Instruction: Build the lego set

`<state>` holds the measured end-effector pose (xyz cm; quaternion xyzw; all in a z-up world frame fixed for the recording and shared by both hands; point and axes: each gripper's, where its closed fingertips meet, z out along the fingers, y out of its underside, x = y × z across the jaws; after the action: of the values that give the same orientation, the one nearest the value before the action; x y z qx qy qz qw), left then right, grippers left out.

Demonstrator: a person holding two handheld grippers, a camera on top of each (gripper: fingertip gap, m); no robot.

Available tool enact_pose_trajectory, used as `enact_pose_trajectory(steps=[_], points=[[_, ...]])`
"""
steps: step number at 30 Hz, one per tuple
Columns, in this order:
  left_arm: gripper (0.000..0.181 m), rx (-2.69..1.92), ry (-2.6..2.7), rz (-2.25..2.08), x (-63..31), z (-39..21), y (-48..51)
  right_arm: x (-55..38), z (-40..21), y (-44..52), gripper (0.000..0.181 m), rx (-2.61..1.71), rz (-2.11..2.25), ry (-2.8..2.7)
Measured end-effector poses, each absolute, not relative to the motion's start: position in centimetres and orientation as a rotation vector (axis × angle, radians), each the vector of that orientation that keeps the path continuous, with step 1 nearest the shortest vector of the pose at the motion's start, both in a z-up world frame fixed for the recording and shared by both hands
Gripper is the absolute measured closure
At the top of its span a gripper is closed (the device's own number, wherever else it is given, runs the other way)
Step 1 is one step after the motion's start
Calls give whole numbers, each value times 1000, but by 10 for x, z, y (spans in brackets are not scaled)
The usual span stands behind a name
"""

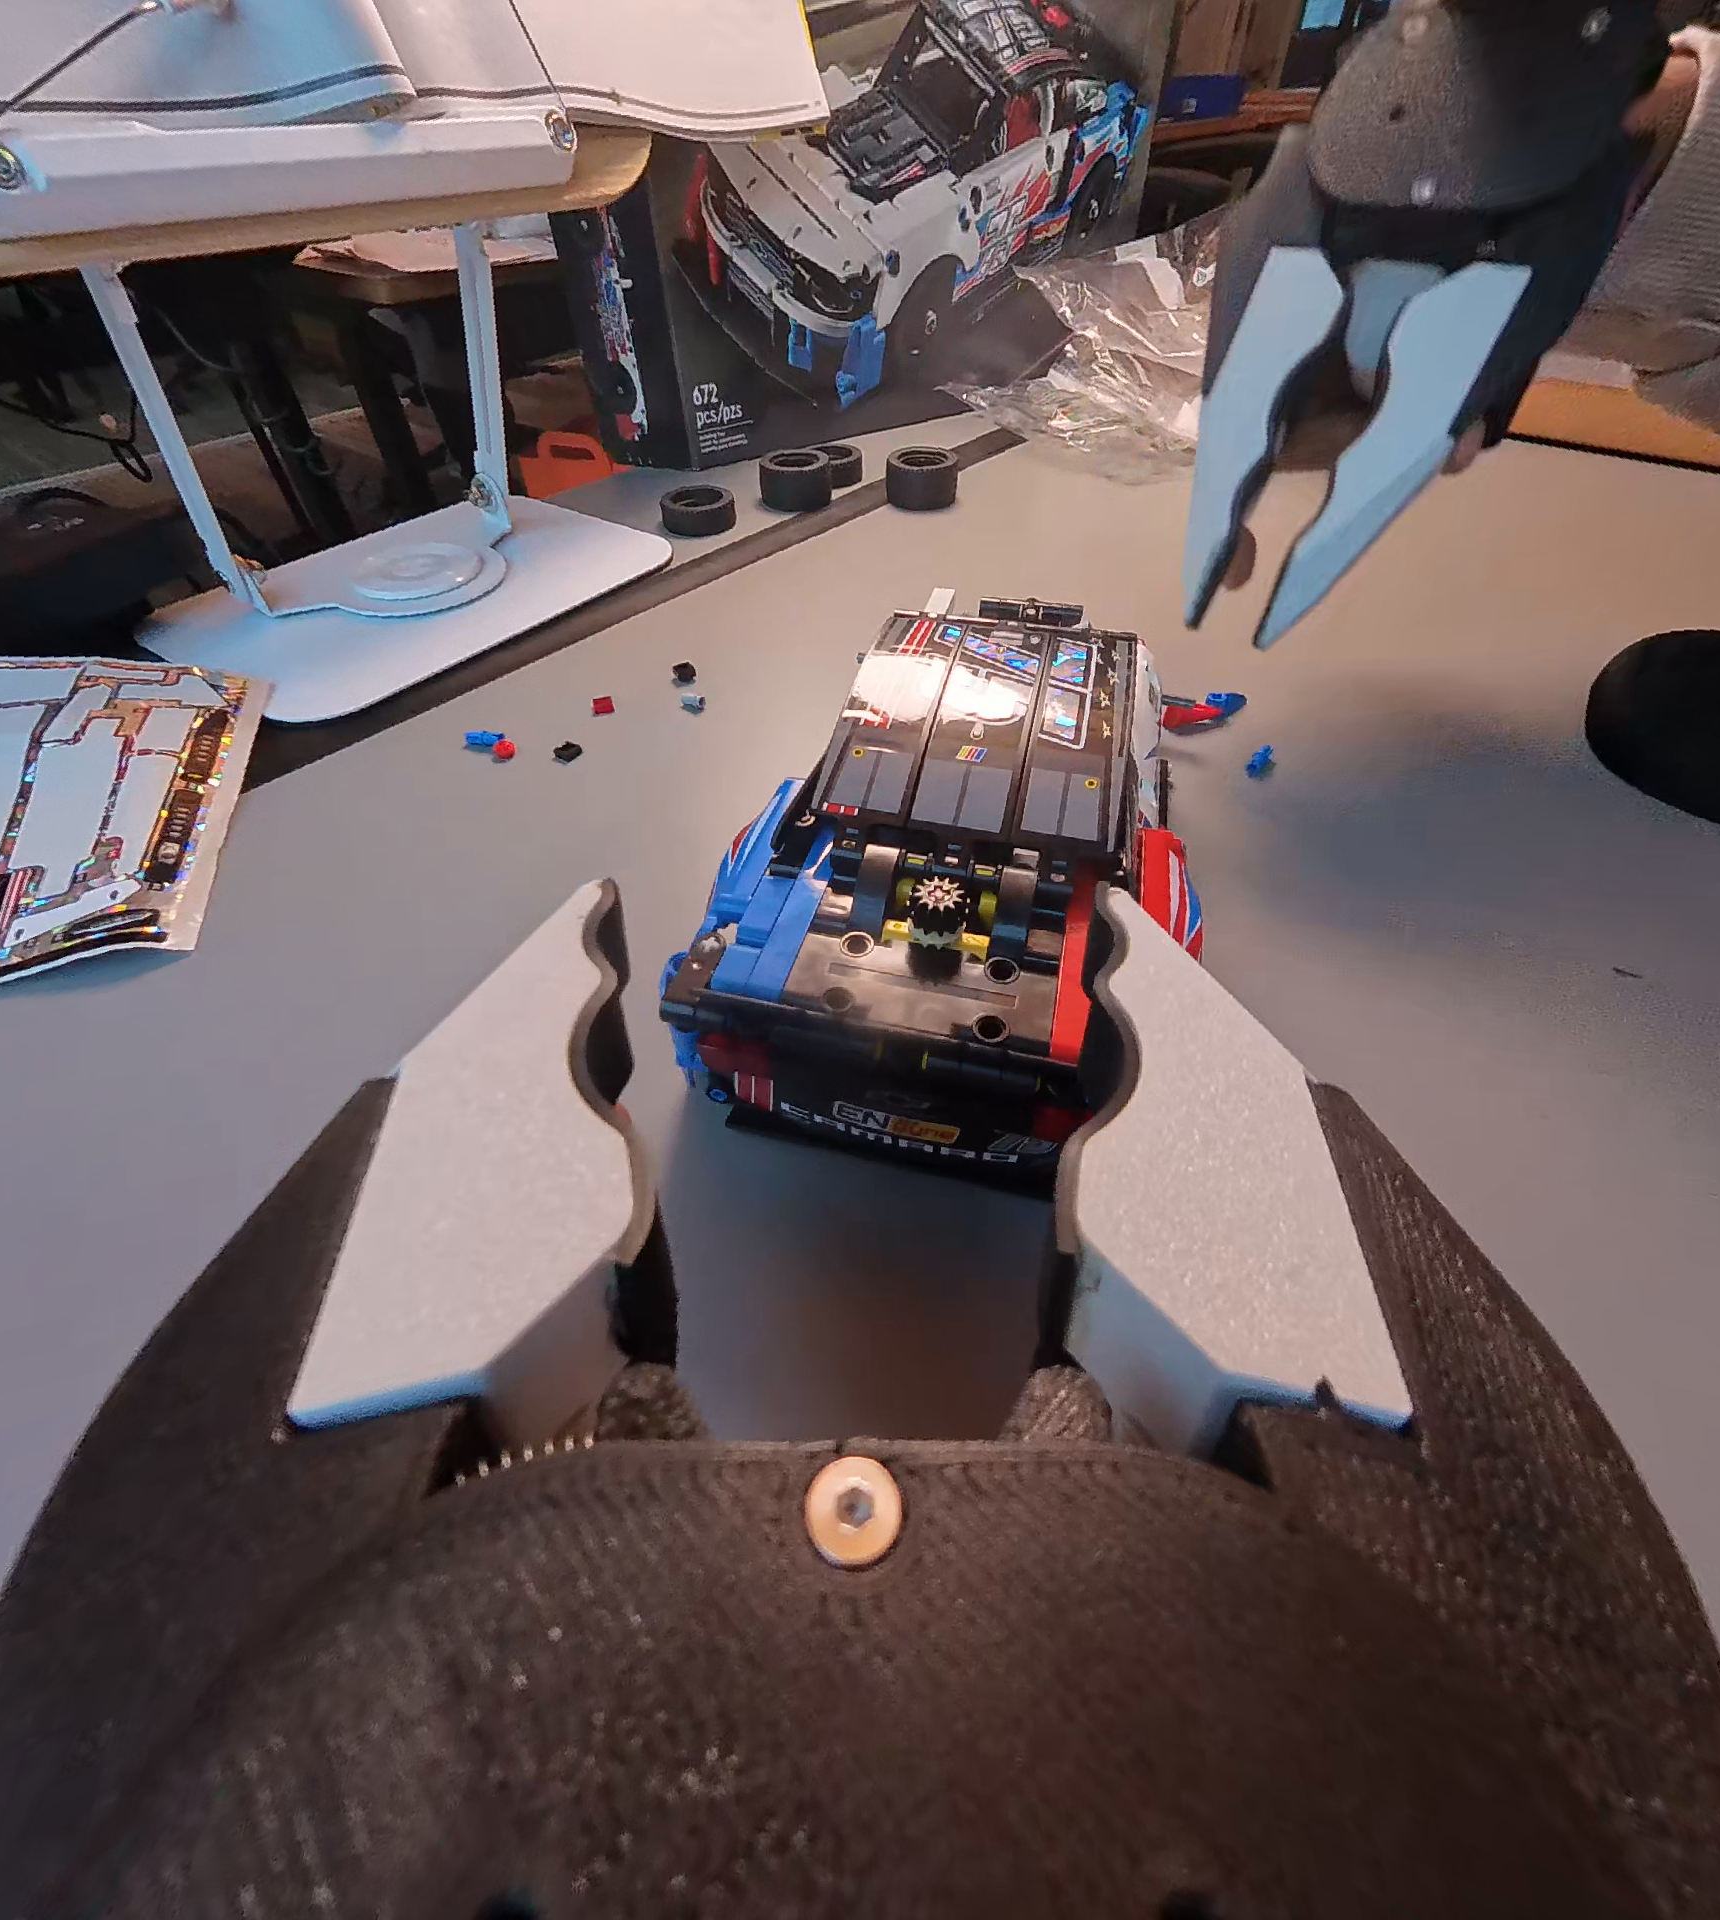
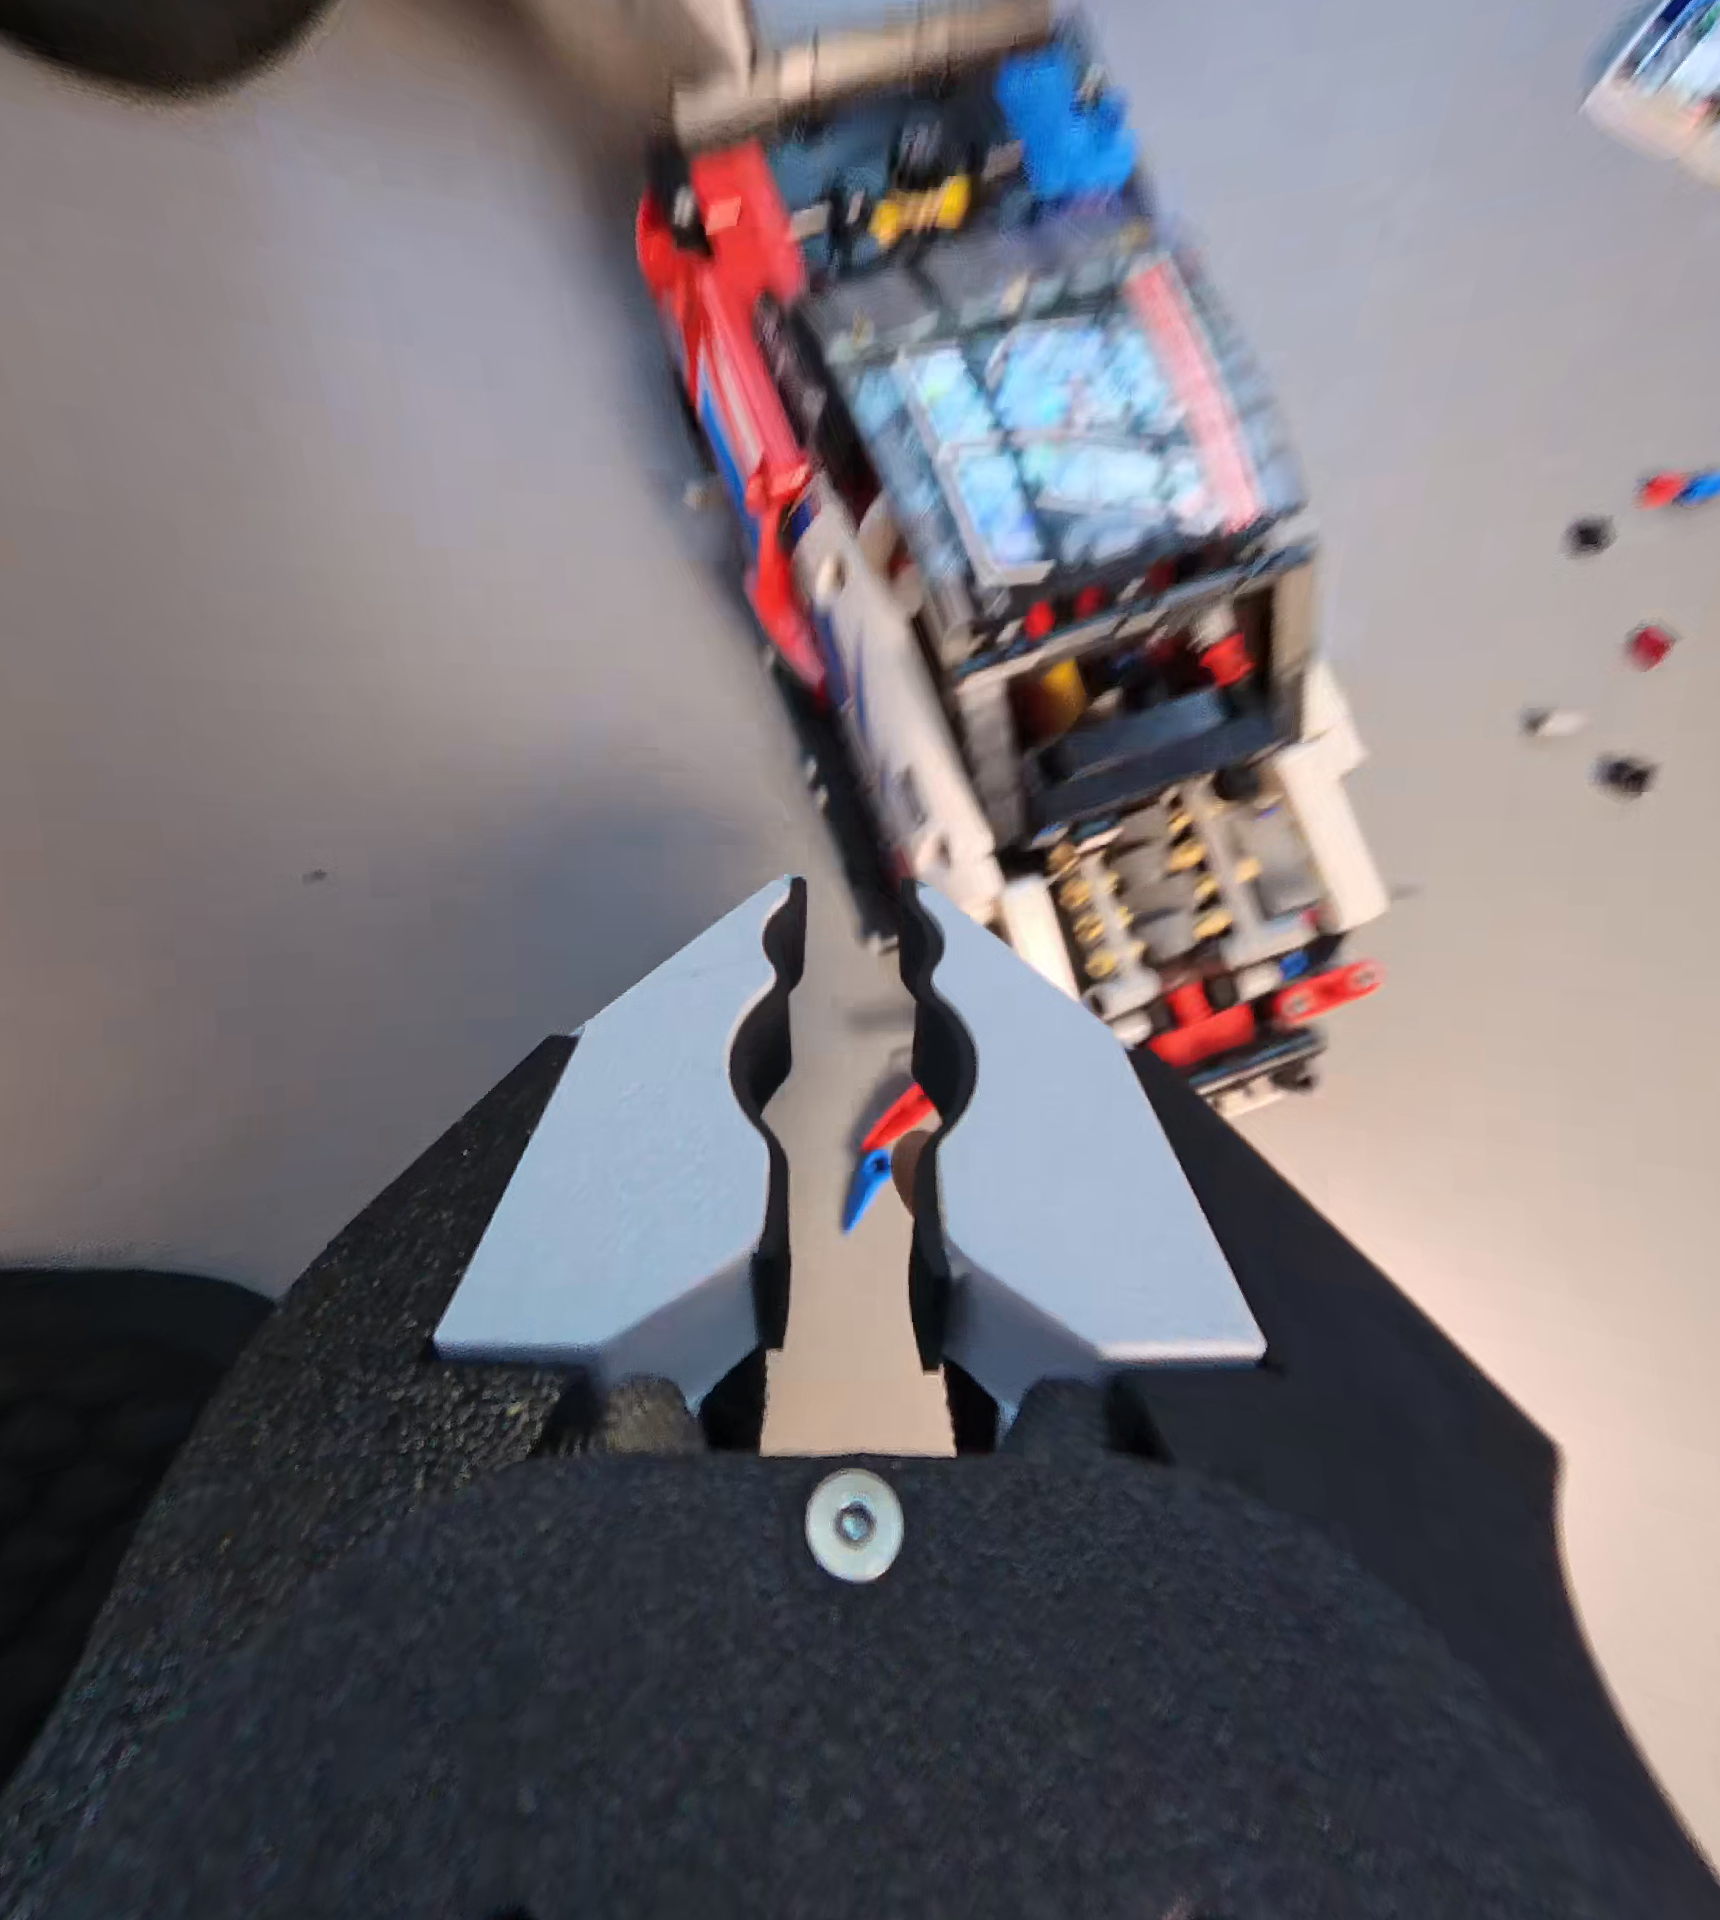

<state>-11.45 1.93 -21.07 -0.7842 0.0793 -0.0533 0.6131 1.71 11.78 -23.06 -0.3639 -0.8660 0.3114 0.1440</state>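
Observation:
The lego car point(image 1: 949, 883) stands on the grey table point(image 1: 420, 1091) with its rear end toward me; its black roof carries shiny stickers. My left gripper point(image 1: 856, 899) is open, one finger on each side of the car's rear, low over the table. My right gripper point(image 1: 1240, 623) hangs above the car's far right corner, fingers pointing down. In the blurred right wrist view the right gripper point(image 2: 856, 888) has a narrow gap and holds nothing. A small red and blue piece point(image 2: 882, 1153) lies on the table below it, next to the car point(image 2: 1022, 540).
Several loose small pieces point(image 1: 565, 727) lie left of the car. A sticker sheet point(image 1: 56, 810) lies at the left, with a white lamp base point(image 1: 399, 603) behind it. Several tyres point(image 1: 804, 483), the set's box point(image 1: 835, 239) and a plastic bag point(image 1: 1105, 353) stand at the back. A black object point(image 1: 1708, 727) lies at the right. The black object point(image 1: 1708, 727) is about 15 cm from my right fingertips. Look for it in the right wrist view point(image 2: 181, 1387) too.

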Motion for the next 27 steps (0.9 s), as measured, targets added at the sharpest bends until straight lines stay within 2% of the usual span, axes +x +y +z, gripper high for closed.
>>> enact_pose_trajectory(steps=[3,5,12,17,27], points=[[94,-1810,178,-126,-115,-211,20,-38,-188,131,171,-1034,994,-2338],[94,-1811,180,-124,-115,-212,20,-83,-182,154,170,-1077,907,-2247],[92,-1797,195,-103,-116,-208,18,-201,-240,200,169,-1453,721,-2091],[92,-1796,192,-107,-117,-208,17,-231,-268,208,169,-1584,654,-2080],[92,-1791,182,-116,-121,-206,16,-237,-285,208,178,-1685,585,-2124]])
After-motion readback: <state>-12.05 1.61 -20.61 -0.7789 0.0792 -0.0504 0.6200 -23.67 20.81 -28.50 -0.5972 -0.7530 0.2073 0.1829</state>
